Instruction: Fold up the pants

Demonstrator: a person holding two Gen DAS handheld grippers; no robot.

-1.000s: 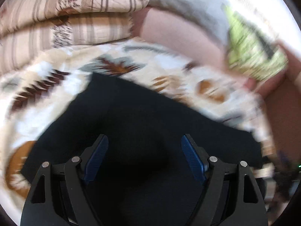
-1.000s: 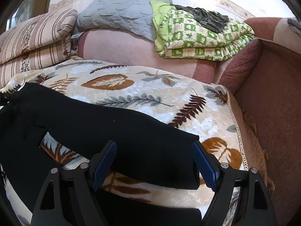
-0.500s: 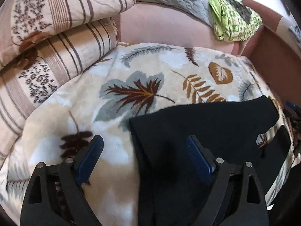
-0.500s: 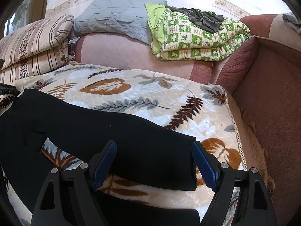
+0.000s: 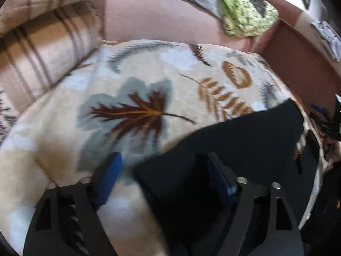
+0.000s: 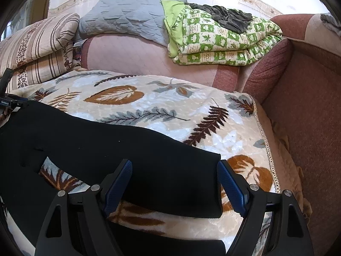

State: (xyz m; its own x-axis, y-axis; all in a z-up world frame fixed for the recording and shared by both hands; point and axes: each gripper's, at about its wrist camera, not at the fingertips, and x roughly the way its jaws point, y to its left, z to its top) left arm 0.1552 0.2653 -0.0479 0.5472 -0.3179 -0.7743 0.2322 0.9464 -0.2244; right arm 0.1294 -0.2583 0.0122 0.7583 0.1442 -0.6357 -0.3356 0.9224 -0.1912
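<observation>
a: what are the pants (image 6: 89,140) like?
b: black, matte, soft cloth, spread flat on a plush leaf-print blanket (image 6: 162,106) covering the sofa seat.
a: and around it?
b: striped quilted pillows (image 6: 36,49) at one end, a grey quilt (image 6: 130,19) and a folded green checked blanket (image 6: 223,40) on the pink backrest.
a: the grippers?
b: the left gripper (image 5: 164,177) has just been closing, its jaws apart over the pants' edge, pads not pressing. the right gripper (image 6: 177,187) is spread wide over a leg end.
</observation>
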